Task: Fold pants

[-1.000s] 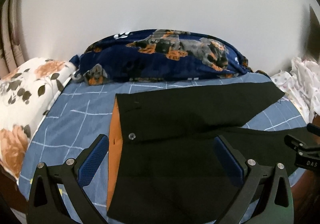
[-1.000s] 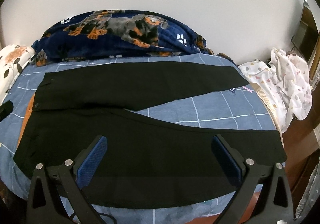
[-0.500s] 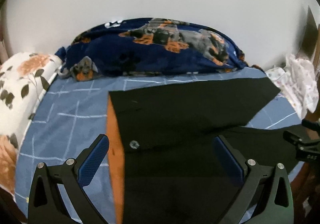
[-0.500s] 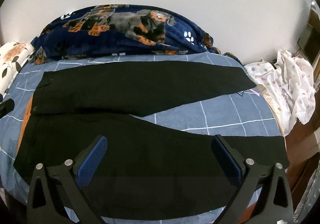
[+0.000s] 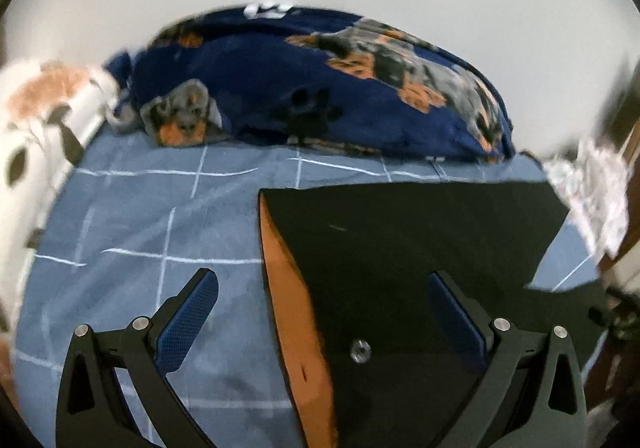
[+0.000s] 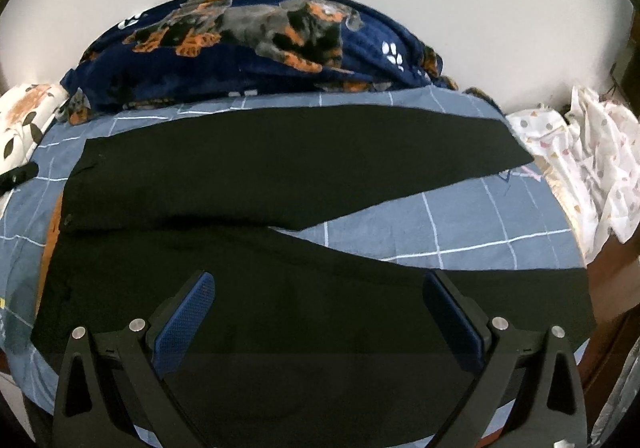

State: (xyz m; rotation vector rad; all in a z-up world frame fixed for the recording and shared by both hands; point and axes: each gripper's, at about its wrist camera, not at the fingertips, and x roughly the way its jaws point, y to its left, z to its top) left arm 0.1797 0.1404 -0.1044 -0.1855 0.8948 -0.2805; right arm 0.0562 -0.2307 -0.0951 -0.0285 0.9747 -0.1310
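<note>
Black pants (image 6: 256,191) lie flat on the blue checked bed sheet (image 6: 460,224), legs spread in a V toward the right, waist at the left. In the left wrist view the pants (image 5: 400,244) show an orange waistband lining (image 5: 292,312) and a metal button (image 5: 359,350). My left gripper (image 5: 324,320) is open and empty, above the waistband near the button. My right gripper (image 6: 320,312) is open and empty, above the near leg. The left gripper's tip shows in the right wrist view (image 6: 18,175) at the far left.
A navy dog-print blanket (image 6: 248,47) lies along the wall at the back. A floral pillow (image 5: 36,135) is at the left. A crumpled white spotted cloth (image 6: 580,159) lies at the right bed edge, with dark wooden furniture beyond it.
The left gripper has moved forward and left along the waist, so the button now lies between its fingers. The right gripper has edged closer over the near leg. Both stay open.
</note>
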